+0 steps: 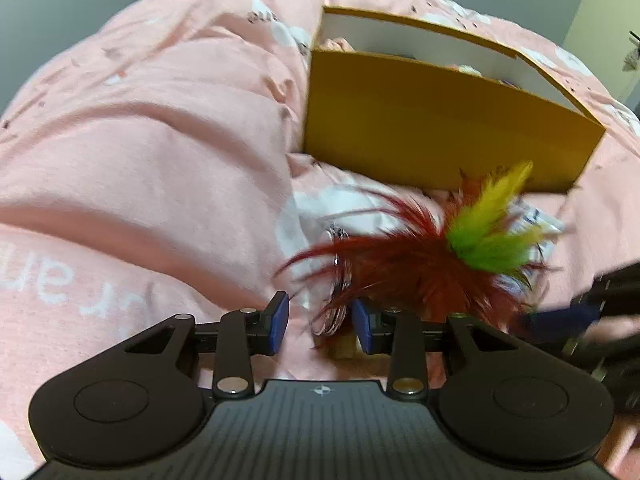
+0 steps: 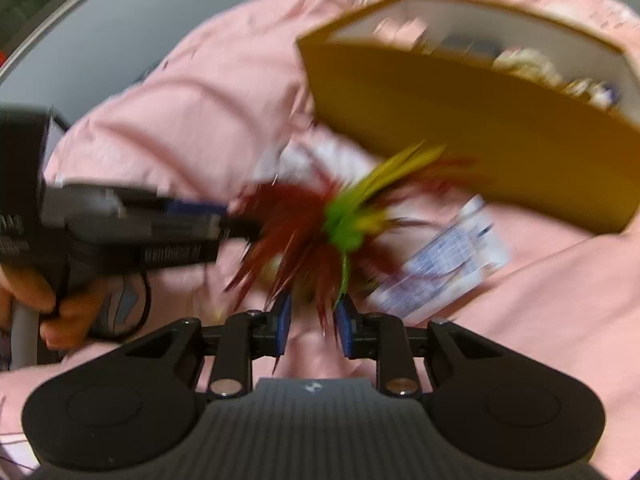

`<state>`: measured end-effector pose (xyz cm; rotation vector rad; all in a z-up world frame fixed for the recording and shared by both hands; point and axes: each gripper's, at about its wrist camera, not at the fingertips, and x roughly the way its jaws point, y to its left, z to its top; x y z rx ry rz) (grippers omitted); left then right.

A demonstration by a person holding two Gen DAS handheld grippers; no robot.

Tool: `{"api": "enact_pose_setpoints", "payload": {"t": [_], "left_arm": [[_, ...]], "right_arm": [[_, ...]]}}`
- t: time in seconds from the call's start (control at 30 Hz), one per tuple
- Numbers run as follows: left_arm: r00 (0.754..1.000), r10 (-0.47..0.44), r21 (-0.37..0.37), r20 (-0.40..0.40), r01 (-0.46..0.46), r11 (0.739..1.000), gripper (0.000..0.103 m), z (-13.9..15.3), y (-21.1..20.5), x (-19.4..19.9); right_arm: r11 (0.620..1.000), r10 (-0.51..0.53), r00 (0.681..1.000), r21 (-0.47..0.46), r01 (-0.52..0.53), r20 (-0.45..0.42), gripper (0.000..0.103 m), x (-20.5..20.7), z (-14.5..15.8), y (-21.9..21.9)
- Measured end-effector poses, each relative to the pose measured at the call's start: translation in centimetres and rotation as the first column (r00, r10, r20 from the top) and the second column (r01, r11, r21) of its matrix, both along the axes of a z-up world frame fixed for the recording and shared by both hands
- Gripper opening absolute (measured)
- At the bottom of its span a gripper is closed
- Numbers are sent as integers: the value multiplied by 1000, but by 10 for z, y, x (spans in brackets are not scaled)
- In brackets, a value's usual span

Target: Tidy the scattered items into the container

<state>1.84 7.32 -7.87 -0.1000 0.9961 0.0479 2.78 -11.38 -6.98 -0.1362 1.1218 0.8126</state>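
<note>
A feather toy (image 1: pixel 420 272) with dark red plumes and a green-yellow tuft lies on the pink bedding in front of the mustard cardboard box (image 1: pixel 440 128). My left gripper (image 1: pixel 320 320) has its blue pads apart. A clear ring (image 1: pixel 334 304) and red feather tips sit between them, with a gap at the left pad. My right gripper (image 2: pixel 314 324) also has its pads apart, with feather tips (image 2: pixel 320 280) between them and bedding showing through. This view is blurred. Each gripper shows in the other's view: left gripper (image 2: pixel 224 220), right gripper (image 1: pixel 560 316).
The box (image 2: pixel 480 128) is open at the top, white inside, with several small items in it. A white packet with blue print (image 2: pixel 444 264) lies by the feathers, near the box's front wall. Rumpled pink bedding (image 1: pixel 160 140) rises in folds to the left. A hand (image 2: pixel 60 304) holds the left gripper.
</note>
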Motion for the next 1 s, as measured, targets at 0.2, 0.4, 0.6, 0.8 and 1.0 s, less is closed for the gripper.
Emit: {"api": "enact_pose_setpoints", "payload": {"t": [0.2,0.4,0.6,0.8,1.0], "left_arm": [[1000,24,15,-13,-24,1000,37,-5,4,7],[999,27,-35,-18,-27,999,37,-11,11,14],[1000,17,-124,-18,-20,992,33,-16,17,18],[998,36,-85,-57,-41,996,20,-23,14,26],[998,58,-70,-14,-59,996,15,-6,15,12]], "right_arm": [[1000,-12,995,-1,11,-102,43,8,-25,13],[1000,-6,992,10,8,-129,52,17,-36,30],[1000,-8,988,21,12,-155,61,25,-40,37],[1000,-9,987,13,11,-160,63,26,-42,35],[999,-20,989,22,24,-144,65,28,-39,35]]}}
